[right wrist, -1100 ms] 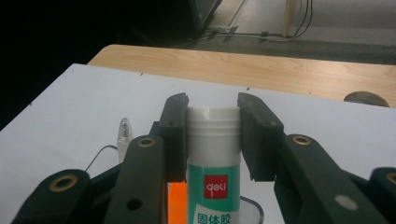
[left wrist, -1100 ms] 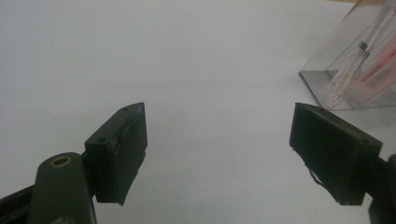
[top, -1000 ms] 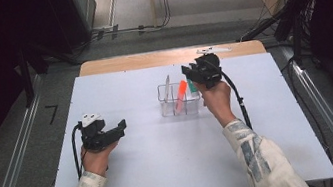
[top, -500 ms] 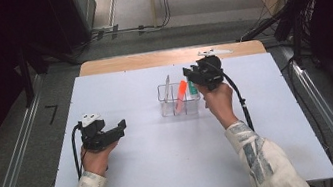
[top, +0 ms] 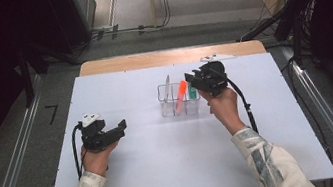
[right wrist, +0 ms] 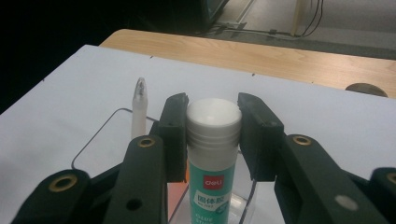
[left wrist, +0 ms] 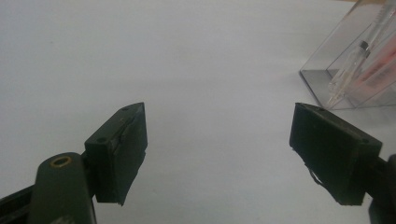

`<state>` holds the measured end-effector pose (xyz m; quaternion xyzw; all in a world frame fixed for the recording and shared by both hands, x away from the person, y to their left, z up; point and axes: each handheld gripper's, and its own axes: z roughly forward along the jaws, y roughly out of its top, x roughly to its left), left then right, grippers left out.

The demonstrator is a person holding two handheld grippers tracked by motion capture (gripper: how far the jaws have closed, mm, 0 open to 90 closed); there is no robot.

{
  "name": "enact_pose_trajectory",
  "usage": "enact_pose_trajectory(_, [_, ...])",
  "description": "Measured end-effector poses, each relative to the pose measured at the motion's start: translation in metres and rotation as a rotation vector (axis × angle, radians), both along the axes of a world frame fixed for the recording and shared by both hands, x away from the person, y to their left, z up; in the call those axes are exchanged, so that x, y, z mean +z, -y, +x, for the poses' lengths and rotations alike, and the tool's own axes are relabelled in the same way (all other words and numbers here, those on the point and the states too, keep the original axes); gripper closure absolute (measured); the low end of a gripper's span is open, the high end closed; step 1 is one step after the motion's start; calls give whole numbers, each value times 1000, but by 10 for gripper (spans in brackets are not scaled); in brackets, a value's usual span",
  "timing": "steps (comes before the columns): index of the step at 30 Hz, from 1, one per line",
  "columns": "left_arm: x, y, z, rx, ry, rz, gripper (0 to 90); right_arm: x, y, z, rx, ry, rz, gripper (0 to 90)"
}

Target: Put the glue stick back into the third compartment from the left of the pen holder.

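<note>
Nothing much has shifted since a second ago: both hands sit where they were, and my right tongs (right wrist: 213,140) stay clamped on the white cap of the glue stick (right wrist: 211,158). Its teal body stands upright beneath those tongs, its lower end down inside the clear plastic organiser (top: 180,105), in the compartment at the end nearest my right hand (top: 222,107). An orange marker (top: 181,94) leans in the next compartment, just beyond the left pad, and a clear pen (right wrist: 138,107) stands farther out on that same side, apart from the tongs. My left tongs (left wrist: 218,154) are spread wide with only bare white desk (left wrist: 187,60) between the pads, holding nothing. The organiser lies ahead and to the right of them, well apart, and the left hand (top: 94,158) rests low over the desk.
</note>
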<state>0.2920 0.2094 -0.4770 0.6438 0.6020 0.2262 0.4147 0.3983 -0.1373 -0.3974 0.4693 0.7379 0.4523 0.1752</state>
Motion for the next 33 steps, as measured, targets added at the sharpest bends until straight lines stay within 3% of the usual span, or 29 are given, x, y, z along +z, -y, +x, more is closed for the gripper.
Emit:
enact_pose_trajectory(22, [-1, 1, 0, -3, -7, 3, 194, -25, 2, -14, 42, -41, -86, 624])
enact_pose_trajectory(33, [-1, 1, 0, -5, -8, 5, 194, -34, 3, -15, 53, -62, -98, 608])
